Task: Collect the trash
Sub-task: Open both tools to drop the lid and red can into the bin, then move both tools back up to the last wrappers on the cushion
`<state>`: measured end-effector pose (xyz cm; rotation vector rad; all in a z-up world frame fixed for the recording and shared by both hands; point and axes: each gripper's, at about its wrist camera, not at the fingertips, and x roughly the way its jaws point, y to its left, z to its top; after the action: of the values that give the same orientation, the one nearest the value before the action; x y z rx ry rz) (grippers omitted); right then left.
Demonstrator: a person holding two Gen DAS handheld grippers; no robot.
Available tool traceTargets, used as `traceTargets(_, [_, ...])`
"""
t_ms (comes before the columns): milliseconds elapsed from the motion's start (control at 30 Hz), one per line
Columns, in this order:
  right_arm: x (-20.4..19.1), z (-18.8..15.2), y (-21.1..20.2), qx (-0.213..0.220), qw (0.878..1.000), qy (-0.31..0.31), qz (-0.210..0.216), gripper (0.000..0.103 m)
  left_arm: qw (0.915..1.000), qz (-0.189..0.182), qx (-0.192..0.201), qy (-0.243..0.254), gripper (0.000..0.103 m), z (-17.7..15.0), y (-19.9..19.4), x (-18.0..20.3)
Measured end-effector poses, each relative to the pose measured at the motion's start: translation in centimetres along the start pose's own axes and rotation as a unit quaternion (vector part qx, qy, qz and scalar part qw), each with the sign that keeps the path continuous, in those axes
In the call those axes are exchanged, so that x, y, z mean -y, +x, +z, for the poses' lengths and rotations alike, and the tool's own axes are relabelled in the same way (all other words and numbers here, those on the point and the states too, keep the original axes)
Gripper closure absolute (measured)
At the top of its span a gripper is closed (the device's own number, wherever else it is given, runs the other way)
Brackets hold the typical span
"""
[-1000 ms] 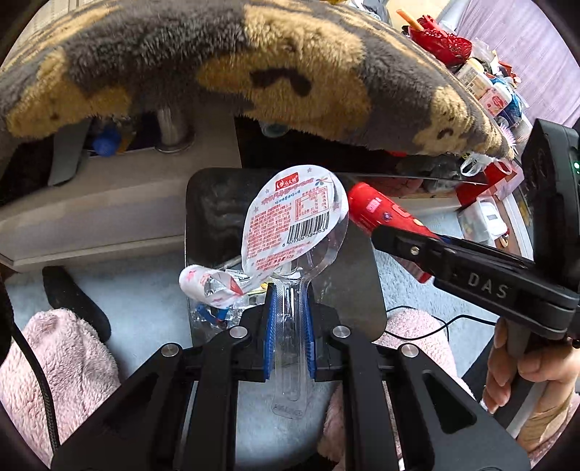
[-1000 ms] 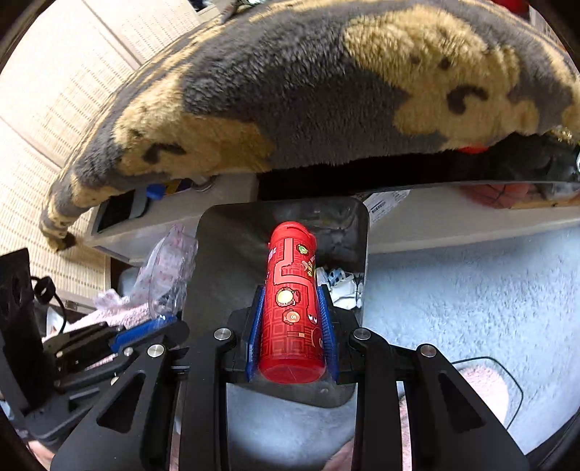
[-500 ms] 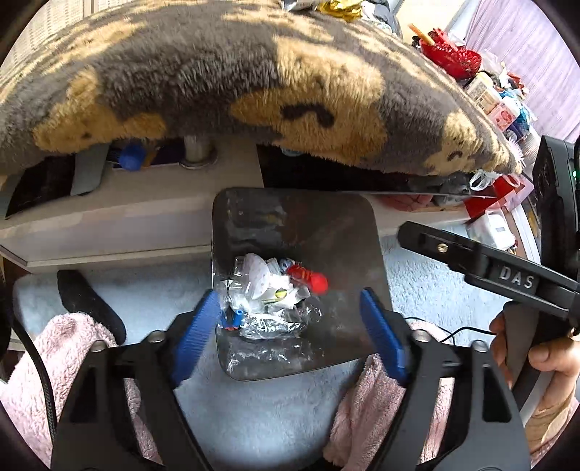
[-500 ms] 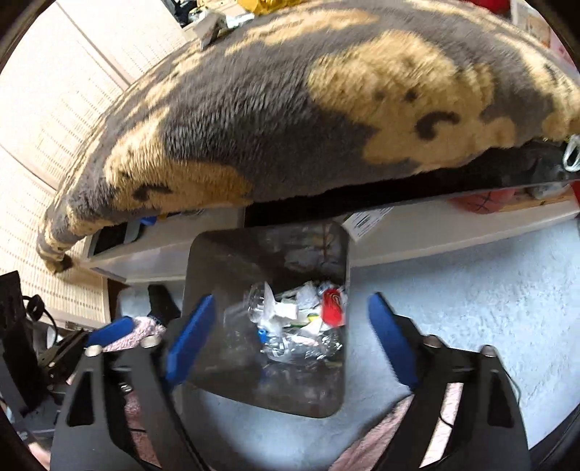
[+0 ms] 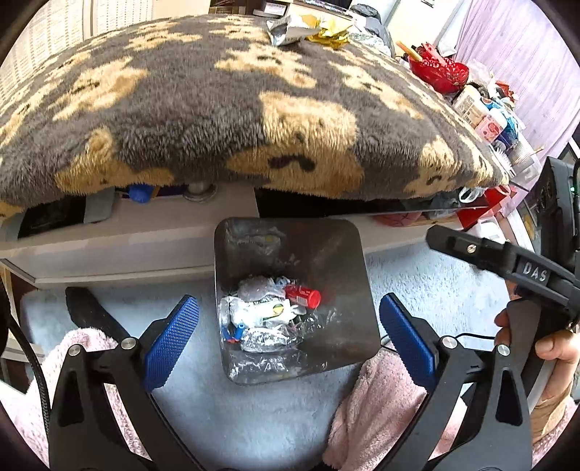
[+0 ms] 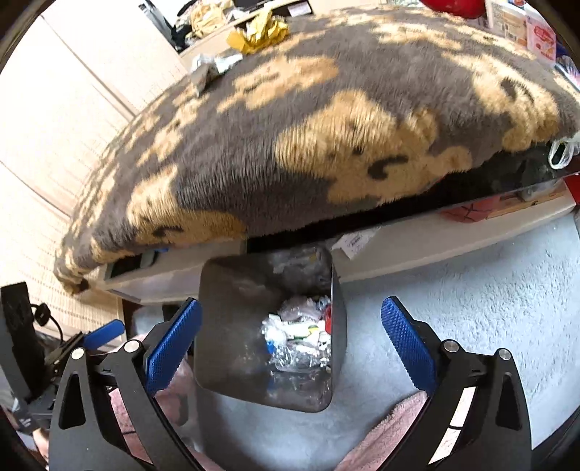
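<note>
We are holding both tongs spread wide and empty above the bin: the left tongs [image 5: 289, 322] are framing the opening from directly overhead, and the right tongs [image 6: 291, 328] are hanging over it a little to one side. Nothing is sitting between either pair of blue pads. Below them the grey bin [image 5: 348, 253] is standing on the pale carpet [image 5: 253, 416], and the trash is lying at its bottom — a red can [image 5: 302, 295], crumpled clear plastic [image 5: 268, 338] and white wrappers [image 5: 253, 311]. We are judging that much of the collecting is done.

Further out, work is waiting. On the far side of the plush grey-and-tan blanket [image 5: 217, 108] that is covering the bench, a silver foil wrapper [image 5: 286, 30] and a crumpled yellow wrapper [image 5: 328, 34] are lying close together — well apart from the bin. Those look like the next pieces to fetch. Whether the cluttered items at the bench's far right edge count as trash, we cannot tell.
</note>
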<state>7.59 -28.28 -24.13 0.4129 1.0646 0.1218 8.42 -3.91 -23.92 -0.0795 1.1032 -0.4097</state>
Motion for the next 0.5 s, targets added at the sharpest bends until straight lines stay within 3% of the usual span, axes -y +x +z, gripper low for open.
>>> traceTargets(300, [-0.3, 4.6, -2.5, 0.040, 0.999, -0.013, -0.013, 0.004, 0.9996, 0.008, 0.026, 0.007, 0.008, 3.6, -1.0, 0.2])
traceTargets(500, [-0.6, 9.4, -2.8, 0.061, 0.997, -0.033, -0.038, 0.004, 0.9987, 0.028, 0.041, 0.006, 0.008, 8.7, -1.0, -0.3])
